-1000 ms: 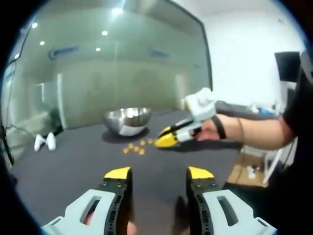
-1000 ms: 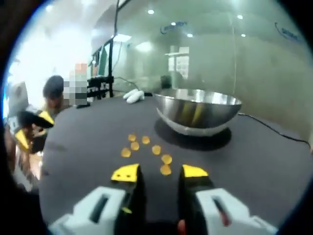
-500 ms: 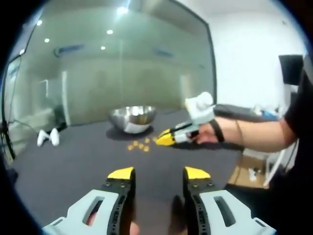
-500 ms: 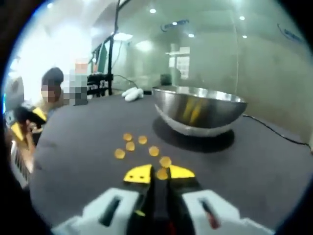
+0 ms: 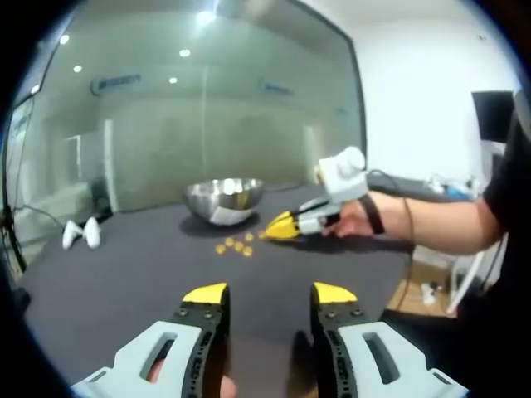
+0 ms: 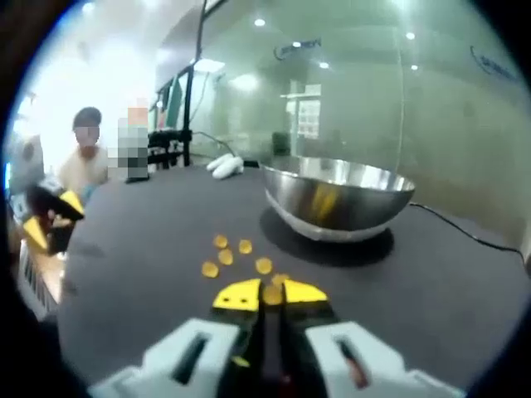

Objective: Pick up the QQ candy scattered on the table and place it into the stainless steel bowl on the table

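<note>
Dark surface (image 6: 465, 290) stretching back to a glass wall (image 5: 207, 108). Steel bowl (image 6: 336, 197) standing upright toward the far middle of the surface, well in from the edges; seen also in the left gripper view (image 5: 224, 200). Two white controllers (image 5: 80, 234) lying by the far left edge, well apart from the bowl.

Right tool (image 6: 272, 296) low over the surface just in front of the bowl, yellow tips pressed together on one yellow candy (image 6: 272, 293); held by a hand (image 5: 353, 222) in the left gripper view. Left tool (image 5: 270, 293) hovering near the front edge, tips spread, nothing between them.

Loose candies (image 6: 228, 254) scattered on the surface between the right tool and the bowl, touching neither.
</note>
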Demonstrator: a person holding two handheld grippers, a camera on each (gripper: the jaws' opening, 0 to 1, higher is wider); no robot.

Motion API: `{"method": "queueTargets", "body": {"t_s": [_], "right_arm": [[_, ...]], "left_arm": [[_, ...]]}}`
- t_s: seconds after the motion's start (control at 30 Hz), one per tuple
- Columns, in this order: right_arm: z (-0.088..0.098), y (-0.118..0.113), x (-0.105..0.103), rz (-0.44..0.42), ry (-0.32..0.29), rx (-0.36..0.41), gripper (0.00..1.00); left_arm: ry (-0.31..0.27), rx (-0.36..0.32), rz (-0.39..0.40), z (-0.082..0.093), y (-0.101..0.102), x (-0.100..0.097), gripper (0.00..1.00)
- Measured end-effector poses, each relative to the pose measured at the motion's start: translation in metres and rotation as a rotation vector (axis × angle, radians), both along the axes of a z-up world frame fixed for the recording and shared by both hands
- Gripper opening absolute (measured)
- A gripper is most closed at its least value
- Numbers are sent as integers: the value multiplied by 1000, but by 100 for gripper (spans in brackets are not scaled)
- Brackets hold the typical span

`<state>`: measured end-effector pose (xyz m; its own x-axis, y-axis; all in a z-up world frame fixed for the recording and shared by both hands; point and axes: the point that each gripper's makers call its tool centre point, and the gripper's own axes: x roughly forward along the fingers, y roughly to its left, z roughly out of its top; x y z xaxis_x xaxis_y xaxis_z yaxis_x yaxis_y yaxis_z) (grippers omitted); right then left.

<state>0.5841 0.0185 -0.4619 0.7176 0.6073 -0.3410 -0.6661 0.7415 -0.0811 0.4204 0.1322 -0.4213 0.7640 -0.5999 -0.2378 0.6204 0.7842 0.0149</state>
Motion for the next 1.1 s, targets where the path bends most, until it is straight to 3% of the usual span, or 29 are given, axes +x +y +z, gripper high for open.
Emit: {"method": "queueTargets", "body": {"t_s": [0.1,0.33,0.57,0.8,0.9,1.03,1.1], "right_arm": [[9,-2,-3,-6,-12,21,10],[63,-5,1,-2,-139,10,10],[112,-6,35,-12,-256,17,10],[128,0,79,-44,-234,39,9],[131,-1,91,-58,-301,-62,10],[131,4,106,-61,-282,-37,10],[132,3,108,-66,-318,-68,10]], "left_arm": [[-1,1,-4,1,-2,-1,40],[11,17,-5,-1,-2,-1,40],[12,19,1,0,-2,0,40],[8,15,9,3,0,-2,39],[9,17,10,4,1,-3,39],[17,24,11,1,3,-5,39],[19,24,11,1,3,-5,39]]}}
